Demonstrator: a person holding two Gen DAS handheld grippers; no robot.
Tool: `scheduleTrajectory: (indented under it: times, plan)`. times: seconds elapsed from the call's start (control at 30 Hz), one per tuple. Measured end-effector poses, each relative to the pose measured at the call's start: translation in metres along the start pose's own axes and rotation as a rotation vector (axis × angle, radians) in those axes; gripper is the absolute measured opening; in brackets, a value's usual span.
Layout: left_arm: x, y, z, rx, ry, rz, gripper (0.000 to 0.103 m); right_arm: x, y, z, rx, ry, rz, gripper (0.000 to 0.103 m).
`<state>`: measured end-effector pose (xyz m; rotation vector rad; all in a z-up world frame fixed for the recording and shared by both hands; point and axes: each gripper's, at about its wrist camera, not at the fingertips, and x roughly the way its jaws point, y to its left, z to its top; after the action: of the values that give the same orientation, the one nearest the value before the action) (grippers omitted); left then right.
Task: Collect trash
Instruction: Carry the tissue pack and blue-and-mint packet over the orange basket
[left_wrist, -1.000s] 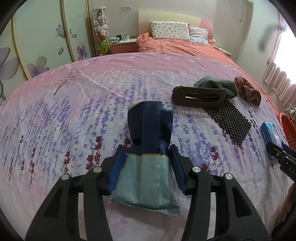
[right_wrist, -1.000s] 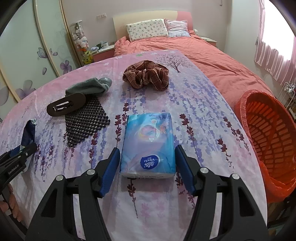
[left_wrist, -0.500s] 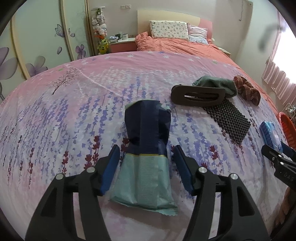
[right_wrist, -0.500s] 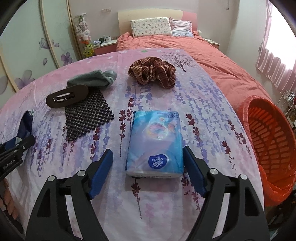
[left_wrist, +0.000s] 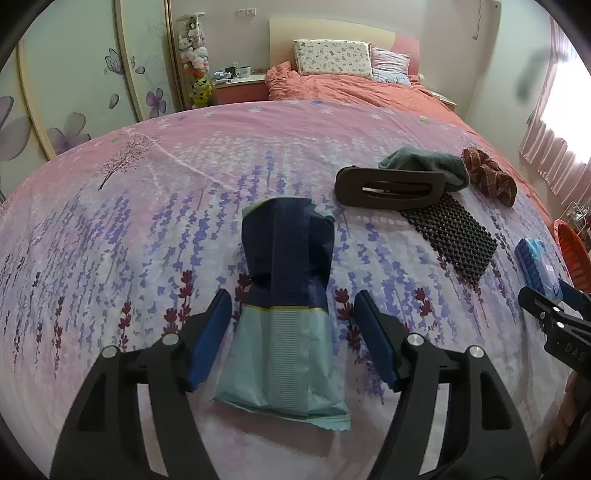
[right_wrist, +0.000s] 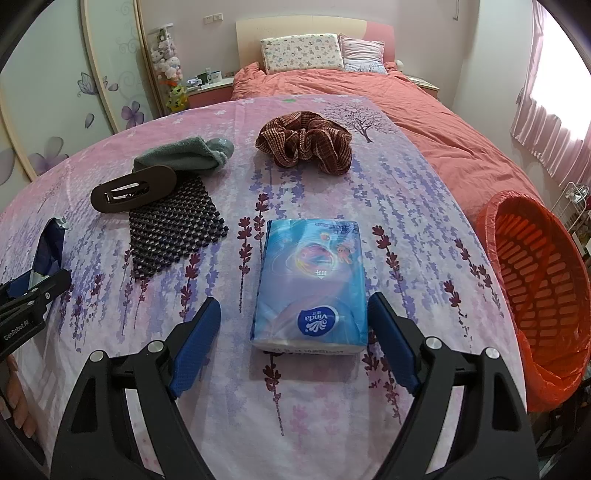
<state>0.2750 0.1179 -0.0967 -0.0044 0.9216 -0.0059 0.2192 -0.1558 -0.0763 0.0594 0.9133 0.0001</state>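
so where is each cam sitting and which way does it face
Left wrist: on the left gripper, looking along its open fingers at the snack wrapper; the right gripper's tip shows at right.
Right wrist: on the right gripper, open around the tissue pack, orange basket at right; left gripper at left.
Shared: hair clip, black mat, scrunchie.

— What do the two tools look like?

— The left gripper (left_wrist: 293, 306) has matte black plastic arms with triangular cut-outs, silver screw heads at the joints, and blue textured pads (left_wrist: 208, 339) on its fingers.

— And the other?

— The right gripper (right_wrist: 293, 314) is the same build (black frame, blue pads (right_wrist: 195, 345), silver screws). Seen from the right wrist, the left tool at 9 o'clock carries white "GenRobot.AI" lettering. Bare skin of a hand (right_wrist: 16, 397) shows at 8 o'clock.
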Motion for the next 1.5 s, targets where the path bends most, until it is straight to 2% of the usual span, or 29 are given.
scheduleTrajectory:
  times: [0.27, 0.4, 0.53, 0.7, 0.77, 0.8, 0.93, 1.23, 1.5]
  plan:
    - [-0.003, 0.005, -0.001, -0.023, -0.012, -0.039, 0.067, 0.0, -0.001, 0.0, 0.005, -0.003, 0.005, 0.08]
    - [-0.005, 0.008, -0.003, 0.009, -0.013, -0.049, 0.061, -0.001, 0.0, 0.001, 0.002, -0.008, -0.018, 0.072]
    - [-0.006, 0.011, -0.004, 0.011, -0.016, -0.045, 0.056, 0.001, 0.002, 0.003, 0.035, -0.013, -0.041, 0.068]
    - [-0.005, 0.007, -0.004, 0.026, -0.013, -0.023, 0.055, -0.002, -0.002, 0.002, 0.068, -0.022, -0.062, 0.054]
    - [-0.004, 0.005, -0.003, 0.03, -0.012, -0.008, 0.049, -0.003, -0.003, 0.002, 0.081, -0.026, -0.066, 0.052]
    - [-0.005, 0.003, -0.003, 0.035, -0.015, -0.003, 0.044, -0.003, -0.004, 0.001, 0.081, -0.027, -0.066, 0.052]
    - [-0.006, 0.001, -0.004, 0.047, -0.021, -0.011, 0.036, -0.008, -0.005, -0.003, 0.088, -0.041, -0.051, 0.05]
    - [-0.032, 0.009, -0.005, 0.034, -0.07, 0.002, 0.035, -0.03, -0.011, -0.011, 0.082, -0.079, -0.019, 0.049]
    - [-0.079, -0.009, 0.003, 0.064, -0.14, -0.005, 0.035, -0.066, -0.019, -0.012, 0.072, -0.145, -0.006, 0.049]
